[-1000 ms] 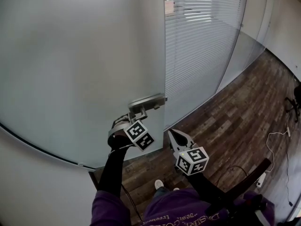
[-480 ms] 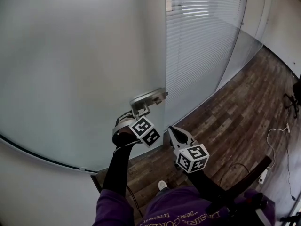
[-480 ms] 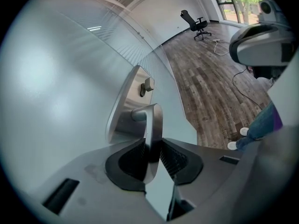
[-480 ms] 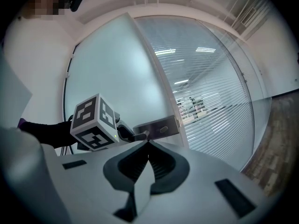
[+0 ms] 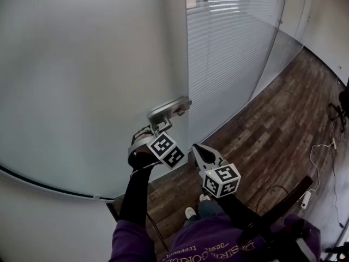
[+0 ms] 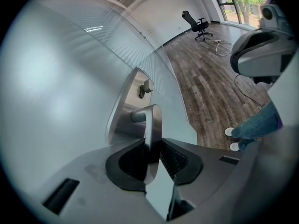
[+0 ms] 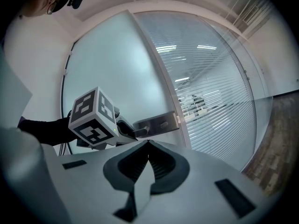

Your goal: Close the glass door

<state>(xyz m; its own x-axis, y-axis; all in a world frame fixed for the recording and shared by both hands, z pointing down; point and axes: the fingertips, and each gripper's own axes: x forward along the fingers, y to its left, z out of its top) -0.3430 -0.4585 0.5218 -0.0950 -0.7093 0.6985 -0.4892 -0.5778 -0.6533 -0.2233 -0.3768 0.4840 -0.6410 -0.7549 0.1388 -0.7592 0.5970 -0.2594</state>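
The glass door is seen at the left, its edge beside the wall with blinds. Its long handle is pointed straight into the left gripper and is squeezed there. The right gripper is seen closed, empty, just beside.

Office chair — wood floor
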